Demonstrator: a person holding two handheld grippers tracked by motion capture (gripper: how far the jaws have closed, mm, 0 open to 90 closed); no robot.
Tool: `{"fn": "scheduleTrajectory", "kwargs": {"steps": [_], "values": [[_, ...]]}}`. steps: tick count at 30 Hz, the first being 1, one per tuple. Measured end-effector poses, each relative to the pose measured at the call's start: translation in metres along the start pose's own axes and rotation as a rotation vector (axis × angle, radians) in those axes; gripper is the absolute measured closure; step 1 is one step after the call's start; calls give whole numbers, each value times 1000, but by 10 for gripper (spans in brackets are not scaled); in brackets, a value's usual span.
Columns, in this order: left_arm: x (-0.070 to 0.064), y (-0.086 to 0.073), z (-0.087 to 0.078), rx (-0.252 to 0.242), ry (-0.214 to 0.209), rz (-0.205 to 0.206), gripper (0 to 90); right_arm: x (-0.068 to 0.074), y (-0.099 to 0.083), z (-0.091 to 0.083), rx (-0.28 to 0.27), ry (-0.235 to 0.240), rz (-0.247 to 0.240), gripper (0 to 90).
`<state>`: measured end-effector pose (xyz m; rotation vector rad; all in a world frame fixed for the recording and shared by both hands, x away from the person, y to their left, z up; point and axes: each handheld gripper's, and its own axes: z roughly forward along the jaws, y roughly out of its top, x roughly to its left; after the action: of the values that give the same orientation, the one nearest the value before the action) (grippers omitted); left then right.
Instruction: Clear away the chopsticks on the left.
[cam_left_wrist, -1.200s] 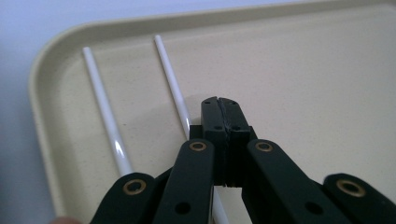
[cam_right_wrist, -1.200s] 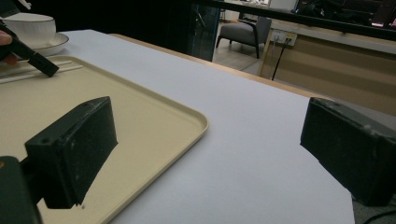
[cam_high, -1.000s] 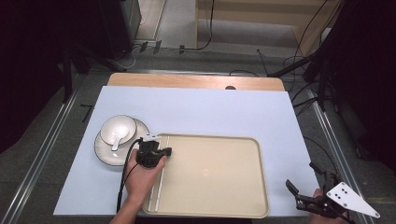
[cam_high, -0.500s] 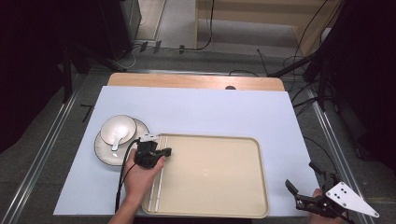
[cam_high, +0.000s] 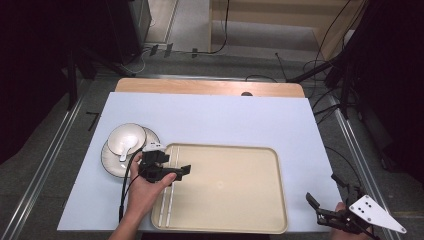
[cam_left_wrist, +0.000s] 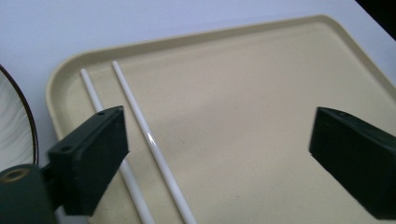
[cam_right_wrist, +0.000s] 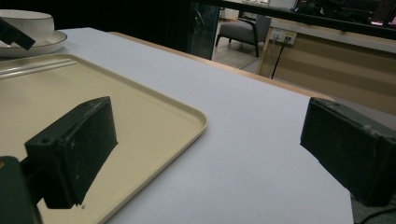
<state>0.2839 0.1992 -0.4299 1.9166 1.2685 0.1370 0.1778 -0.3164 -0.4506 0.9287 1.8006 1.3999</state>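
While barely anything has shifted since a second ago, the left claw (cam_high: 176, 163) looks to have crept a touch further over the tray's (cam_high: 235, 150) left end, jaws spread wide with nothing between them. The two chopsticks (cam_left_wrist: 140, 126), thin glossy white rods, lie side by side along that end of the tray, right under the claw; its near jaw hides part of one. The right claw (cam_high: 325, 202) is parked at the bench's (cam_high: 225, 115) bottom right corner, also wide apart and holding nothing, partly cut off by the frame edge. The tray is smooth beige plastic with rounded corners. A white bowl (cam_high: 125, 139) sits on a plate (cam_high: 111, 162) just left of the tray
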Motion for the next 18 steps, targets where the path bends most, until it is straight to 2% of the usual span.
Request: {"fn": "scheduleTrajectory", "kwargs": {"steps": [1,3,9,12,16,18], "values": [[0,-1,-1,-7,-12,7,0,0,0,0,0,0,-3,37],[0,-2,-4,-33,-10,16,0,0,0,0,0,-1,-3,37],[1,-2,-12,-53,-23,19,0,0,0,0,2,1,-2,37],[0,-1,-16,-54,-18,31,0,0,0,0,1,-1,-5,37],[-2,0,-25,-82,13,50,0,-1,0,0,-2,-3,-2,37],[-1,1,-29,-82,0,50,0,-1,0,1,-1,-2,-5,37]]}}
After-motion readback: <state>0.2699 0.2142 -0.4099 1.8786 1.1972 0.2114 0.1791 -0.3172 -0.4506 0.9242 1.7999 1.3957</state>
